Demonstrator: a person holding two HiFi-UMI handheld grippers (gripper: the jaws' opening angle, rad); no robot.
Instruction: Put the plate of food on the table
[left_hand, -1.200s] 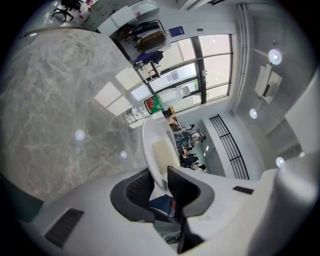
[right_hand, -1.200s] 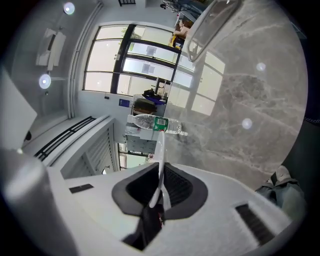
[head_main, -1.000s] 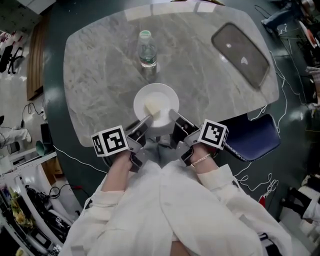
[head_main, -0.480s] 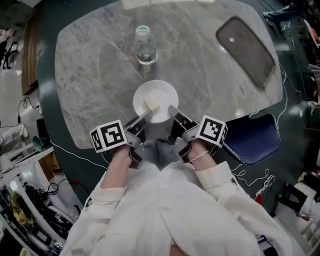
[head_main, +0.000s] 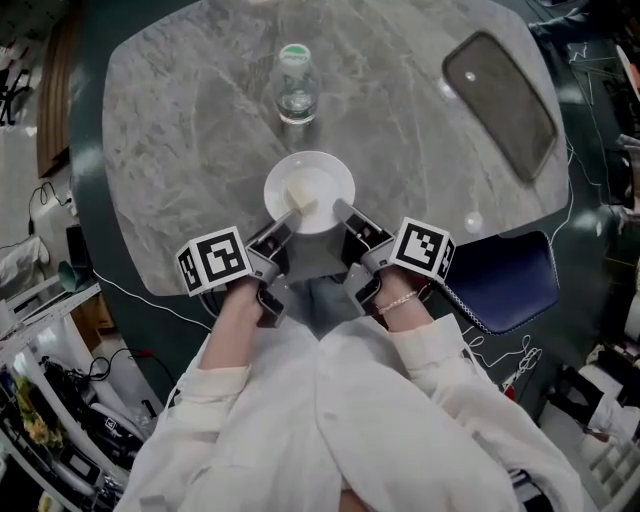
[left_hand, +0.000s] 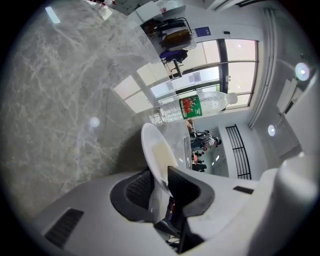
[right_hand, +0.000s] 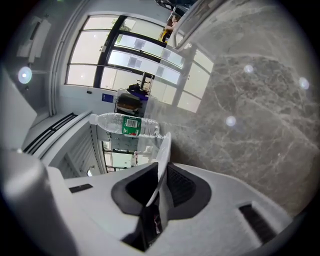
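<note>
A white plate (head_main: 312, 190) with a pale yellow piece of food (head_main: 301, 196) hangs low over the near part of the grey marble table (head_main: 180, 120). My left gripper (head_main: 287, 220) is shut on the plate's near-left rim, and my right gripper (head_main: 343, 214) is shut on its near-right rim. The left gripper view shows the plate (left_hand: 154, 155) edge-on between the jaws, with the food (left_hand: 162, 155) on it. In the right gripper view the plate's rim (right_hand: 163, 157) is pinched between the pads. Whether the plate touches the table I cannot tell.
A clear water bottle (head_main: 295, 85) with a green cap stands just beyond the plate; it also shows as the bottle (left_hand: 192, 107) and the bottle (right_hand: 125, 125) in the gripper views. A dark oblong tray (head_main: 500, 105) lies at the table's far right. A blue chair seat (head_main: 505, 275) sits beside my right arm.
Both grippers have carried the plate downward, closer to the tabletop, still gripping its rim. The plate now sits nearer the bottle in the head view.
</note>
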